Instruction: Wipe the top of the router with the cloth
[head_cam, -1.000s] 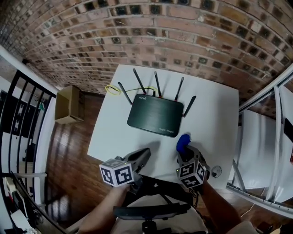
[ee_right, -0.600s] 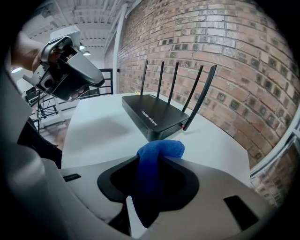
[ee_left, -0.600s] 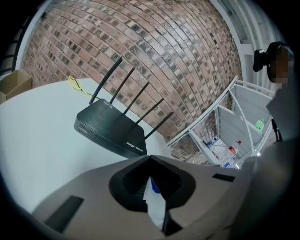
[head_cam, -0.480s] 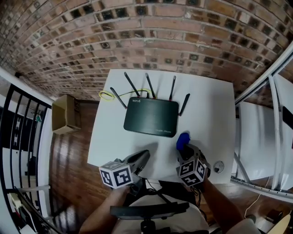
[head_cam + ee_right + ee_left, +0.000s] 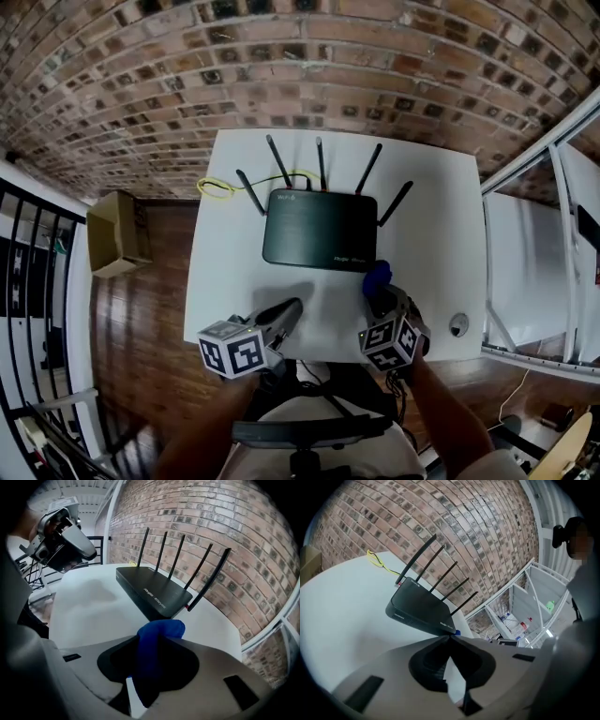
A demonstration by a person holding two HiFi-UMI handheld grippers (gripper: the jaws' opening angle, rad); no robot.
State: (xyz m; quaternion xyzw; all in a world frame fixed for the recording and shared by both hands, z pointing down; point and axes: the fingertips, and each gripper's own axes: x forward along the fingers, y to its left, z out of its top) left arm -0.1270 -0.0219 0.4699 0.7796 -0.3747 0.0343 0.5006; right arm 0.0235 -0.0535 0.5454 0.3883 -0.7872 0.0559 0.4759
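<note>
The black router (image 5: pixel 321 230) lies flat near the middle of the white bench (image 5: pixel 431 216), its five antennas (image 5: pixel 321 164) standing along the edge at 12 o'clock, toward the brick wall (image 5: pixel 309 66). A yellow cable (image 5: pixel 217 187) loops on the bench at the router's 10 o'clock.

The right claw (image 5: pixel 379 294) is at the router's 5 o'clock, low over the bench, pinching the blue cloth (image 5: pixel 376 278). In the right gripper view the cloth fills the gap between the jaws as a bunched fold, and its rounded top pokes out past the tips. That top sits just beside the router's near corner; whether the two touch cannot be told. None of the cloth lies on the router's top, which is bare and dark with small print along its near edge.

The left claw (image 5: pixel 292 307) is at the router's 7 o'clock, above the bench and well apart from the router. Its jaws are pressed together at the tips with nothing between them, and they point toward the router's near side.

A small round fitting (image 5: pixel 458 324) sits in the bench at 4 o'clock from the router, near the edge. Off the bench at 9 o'clock, a cardboard box (image 5: pixel 114 232) stands on the wooden floor (image 5: pixel 141 319)
</note>
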